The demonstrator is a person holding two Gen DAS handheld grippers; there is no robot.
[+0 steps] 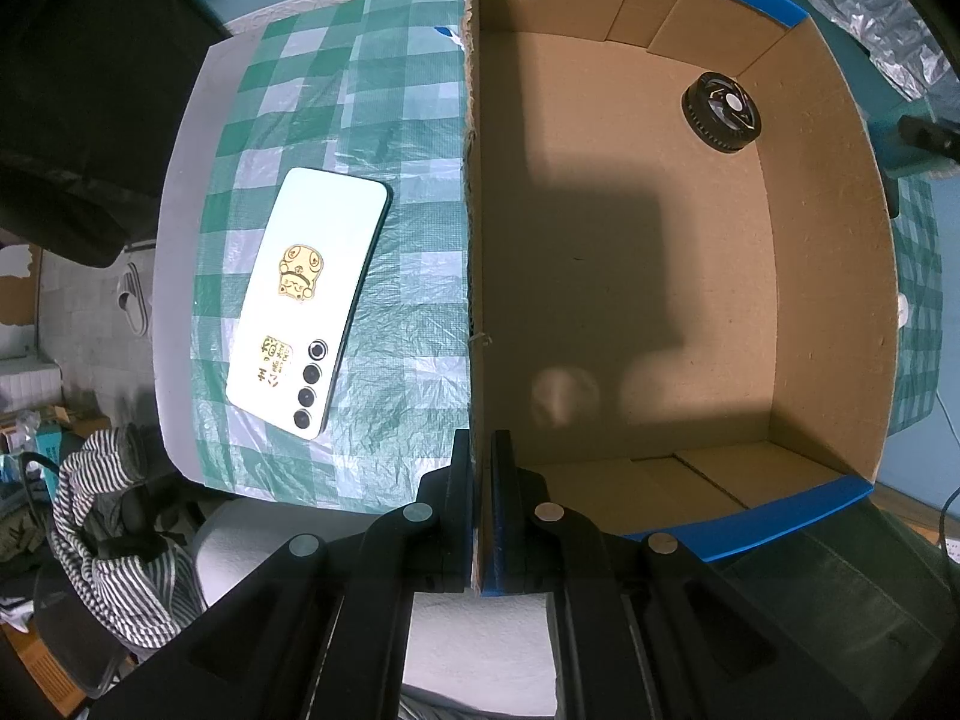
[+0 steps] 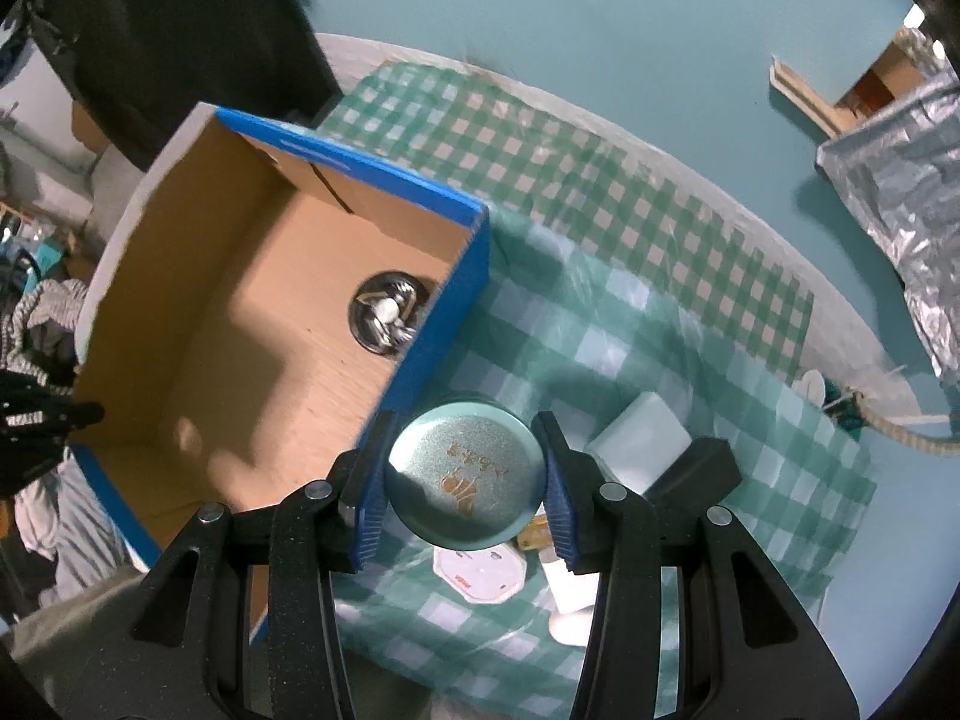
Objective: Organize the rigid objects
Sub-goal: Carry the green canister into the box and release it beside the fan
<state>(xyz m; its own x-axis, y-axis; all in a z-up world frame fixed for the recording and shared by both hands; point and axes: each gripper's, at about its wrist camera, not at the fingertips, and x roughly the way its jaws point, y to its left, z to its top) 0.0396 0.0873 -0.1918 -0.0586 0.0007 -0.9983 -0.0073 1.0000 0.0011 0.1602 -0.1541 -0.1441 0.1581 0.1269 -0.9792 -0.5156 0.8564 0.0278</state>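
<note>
Checked cloth [image 2: 630,228]; round tin [image 2: 465,483] hides items beneath; box [image 2: 432,312] wall half-hides disc [image 2: 384,312]

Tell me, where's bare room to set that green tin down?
The box floor is mostly bare; only a black disc sits in one corner. Beside the box, cloth past the phone is free. Under the tin, small white items crowd the cloth.

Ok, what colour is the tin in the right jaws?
Teal-green tin with a gold print on the lid, clearest in the right wrist view.
</note>
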